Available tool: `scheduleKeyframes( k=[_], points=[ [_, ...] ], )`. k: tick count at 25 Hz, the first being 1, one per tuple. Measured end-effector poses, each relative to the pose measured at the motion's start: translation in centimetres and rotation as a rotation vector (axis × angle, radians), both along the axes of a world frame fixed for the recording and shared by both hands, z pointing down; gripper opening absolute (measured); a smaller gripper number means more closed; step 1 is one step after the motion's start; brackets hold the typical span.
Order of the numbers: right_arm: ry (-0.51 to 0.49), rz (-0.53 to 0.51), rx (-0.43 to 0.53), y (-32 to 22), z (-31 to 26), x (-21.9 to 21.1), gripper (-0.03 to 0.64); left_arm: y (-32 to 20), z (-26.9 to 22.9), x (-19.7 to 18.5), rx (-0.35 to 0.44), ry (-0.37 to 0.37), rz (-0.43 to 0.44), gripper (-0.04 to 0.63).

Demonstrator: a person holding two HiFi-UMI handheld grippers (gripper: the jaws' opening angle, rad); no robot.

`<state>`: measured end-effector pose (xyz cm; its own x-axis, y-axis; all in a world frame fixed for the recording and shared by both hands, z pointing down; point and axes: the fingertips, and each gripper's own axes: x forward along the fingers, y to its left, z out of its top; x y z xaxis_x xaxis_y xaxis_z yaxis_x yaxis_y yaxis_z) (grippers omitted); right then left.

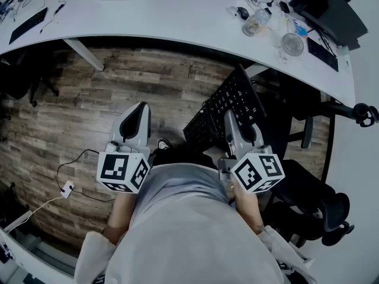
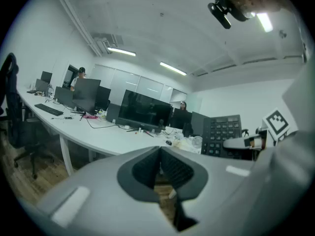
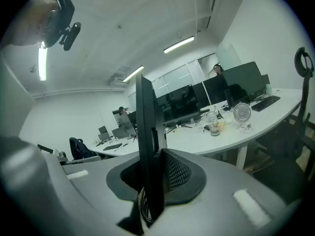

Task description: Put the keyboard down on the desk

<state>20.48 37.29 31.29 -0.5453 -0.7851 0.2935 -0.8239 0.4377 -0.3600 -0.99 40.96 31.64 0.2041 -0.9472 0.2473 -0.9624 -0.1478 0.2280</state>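
1. Between the jaws of your right gripper [image 3: 153, 173] stands the keyboard [image 3: 146, 127], edge-on and clamped near one end. From the head view it hangs over the wooden floor [image 1: 148, 81], just short of the desk [image 1: 160, 16] and not touching it.
2. Your left gripper [image 2: 160, 163] has its jaws together with nothing between them. It hangs apart from the keyboard and takes no share of the load.
3. By the look of it, you are in the carry. The set-down has not begun.
4. The next move likely calls for bringing the keyboard forward over a bare stretch of the desktop and turning it flat with the keys up. Then lower it until it rests, and only then let the jaws part.
5. One container is on the desk: a clear jar [image 1: 256, 23] near the small fan [image 1: 292, 43]. It holds something pale brown, but what it is cannot be made out. Aim left of that clutter, where the desktop is free.
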Motion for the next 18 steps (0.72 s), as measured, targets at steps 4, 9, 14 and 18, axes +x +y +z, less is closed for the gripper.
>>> scheduleKeyframes(
  k=[4, 9, 14, 18],
  points=[
    [0.007, 0.006, -0.016, 0.5, 0.0, 0.0, 0.071, 0.4, -0.6, -0.4, 0.005, 0.007, 0.004, 0.0],
    [0.008, 0.009, -0.017, 0.4, -0.2, -0.3, 0.071, 0.3, -0.9, -0.4, 0.011, 0.02, 0.021, 0.0],
    [-0.019, 0.038, -0.028, 0.3, -0.5, 0.0, 0.071, 0.6, -0.8, -0.9, 0.006, 0.039, 0.024, 0.0],
    [-0.038, 0.053, -0.032, 0.1, -0.6, 0.2, 0.071, 1.0, -0.8, -1.3, 0.007, 0.051, 0.024, 0.0]
  ],
)
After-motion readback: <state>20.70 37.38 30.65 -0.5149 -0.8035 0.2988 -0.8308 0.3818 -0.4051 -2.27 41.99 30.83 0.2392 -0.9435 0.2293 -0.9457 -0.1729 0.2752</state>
